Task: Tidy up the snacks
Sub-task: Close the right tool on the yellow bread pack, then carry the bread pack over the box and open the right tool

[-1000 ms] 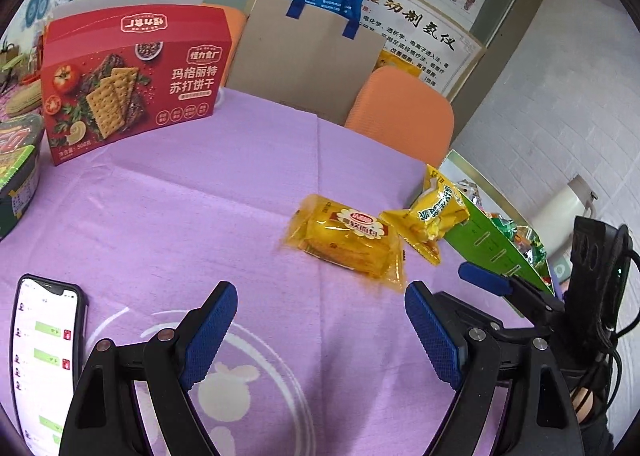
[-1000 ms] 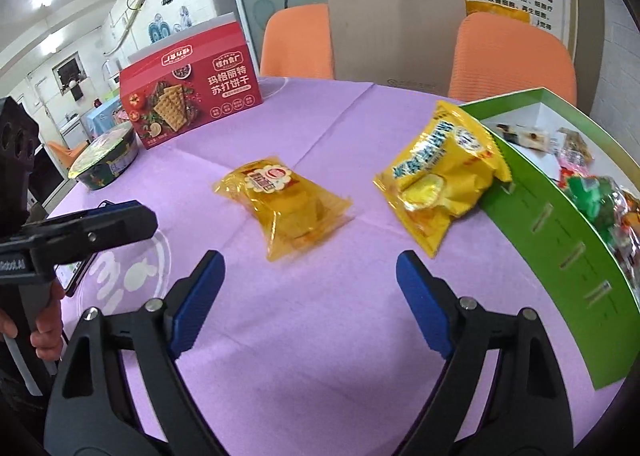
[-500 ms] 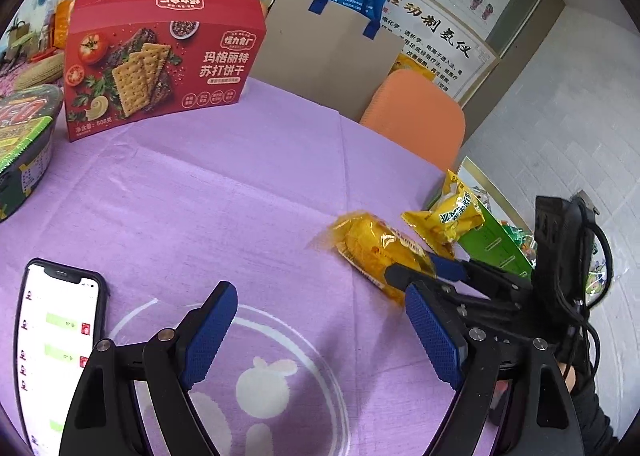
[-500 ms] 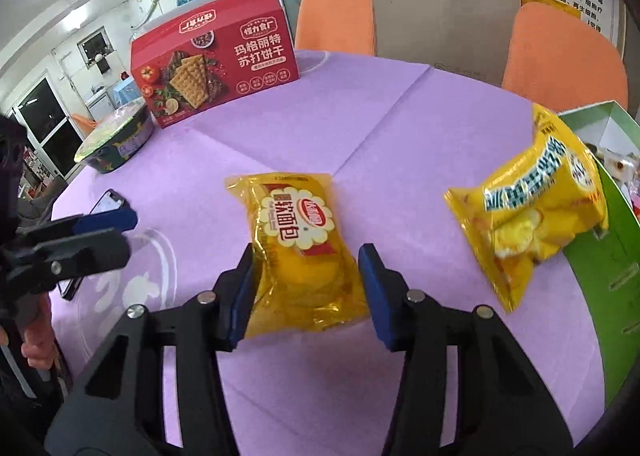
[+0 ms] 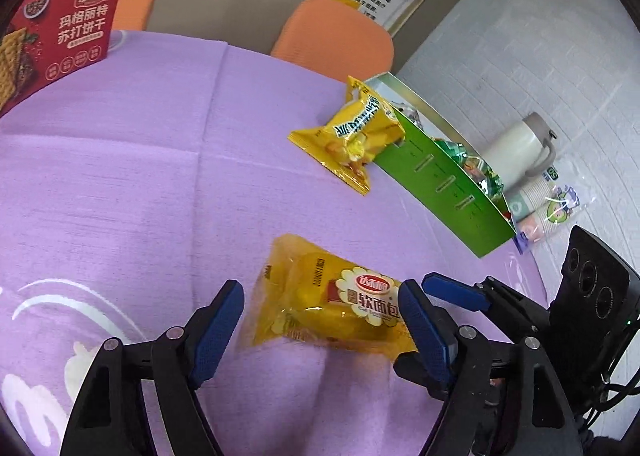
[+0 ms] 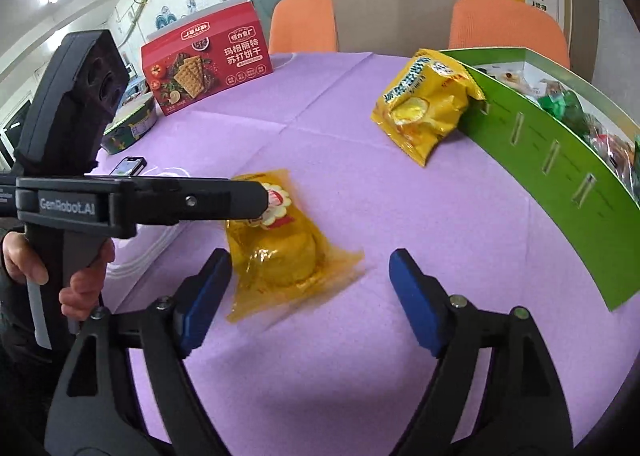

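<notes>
open purple tablecloth (image 6: 328,336) ahead, green box (image 6: 560,160) walling the right, cracker box (image 6: 208,56) far left

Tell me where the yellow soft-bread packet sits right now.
The yellow bread packet lies flat on the purple tablecloth, between the open jaws of the left gripper in its wrist view, nearer than the yellow chip bag.

Round table under lilac cloth (image 6: 340,184): yellow bread packet (image 6: 276,240) centre, yellow crisp bag (image 6: 424,104) upper right against green cardboard tray (image 6: 560,160), red cracker box (image 6: 208,60) upper left.

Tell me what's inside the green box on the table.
The green box holds small wrapped snacks, some in green wrappers. Its near wall hides whatever lies lower down.
</notes>
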Available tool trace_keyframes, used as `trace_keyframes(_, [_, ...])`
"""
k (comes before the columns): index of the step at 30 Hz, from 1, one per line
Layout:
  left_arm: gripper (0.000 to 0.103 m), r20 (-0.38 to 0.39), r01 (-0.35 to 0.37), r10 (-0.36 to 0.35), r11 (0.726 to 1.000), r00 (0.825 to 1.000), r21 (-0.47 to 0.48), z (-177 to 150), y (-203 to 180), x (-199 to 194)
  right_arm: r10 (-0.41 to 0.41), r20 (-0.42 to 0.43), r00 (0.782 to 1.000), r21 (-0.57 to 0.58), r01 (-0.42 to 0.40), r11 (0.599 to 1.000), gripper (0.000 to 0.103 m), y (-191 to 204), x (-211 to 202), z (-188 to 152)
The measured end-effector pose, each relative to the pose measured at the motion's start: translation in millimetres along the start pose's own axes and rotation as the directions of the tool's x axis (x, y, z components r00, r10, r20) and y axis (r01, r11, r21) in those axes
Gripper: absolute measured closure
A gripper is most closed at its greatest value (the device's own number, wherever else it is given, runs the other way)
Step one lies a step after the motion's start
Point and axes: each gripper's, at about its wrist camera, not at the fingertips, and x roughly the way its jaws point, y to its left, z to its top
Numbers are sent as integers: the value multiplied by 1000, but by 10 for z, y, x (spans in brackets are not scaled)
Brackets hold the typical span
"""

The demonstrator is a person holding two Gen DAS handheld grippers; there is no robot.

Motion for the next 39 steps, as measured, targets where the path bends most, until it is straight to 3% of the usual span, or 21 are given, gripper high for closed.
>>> trace_keyframes(9, [28,-26,-27,28,999,999,29,-20,-26,-21,79,-10,997,54,-79,995,25,2,30,-28])
trace_keyframes(11, [37,-35,-19,21,999,999,34,-18,-36,25,70,-28,997,52,-68,996,31,30,112,11])
trace_keyframes(12, [42,-39,-13,14,999,999,35,-20,-48,44,64,-45,997,58,-62,996,47,32,157,17])
trace_keyframes(16, [56,-17,-21,22,997,1000,80,-9,-212,20,49,-45,998,80,-45,996,59,-24,122,-14])
trace_keyframes(19, [57,-6,-13,14,993,1000,120,42,-385,16,46,-17,999,117,-44,992,61,-122,-8,-43])
trace_keyframes(25, [58,46,61,-70,982,996,180,313,-809,8,-40,94,995,137,27,990,61,-343,-457,78])
trace_keyframes(32, [61,106,135,-167,957,980,256,851,-1356,60,-149,239,960,181,106,978,61,-725,-954,359])
trace_keyframes(39, [62,120,161,-205,939,971,303,1300,-1724,354,-228,302,926,248,154,956,61,-1154,-1062,630])
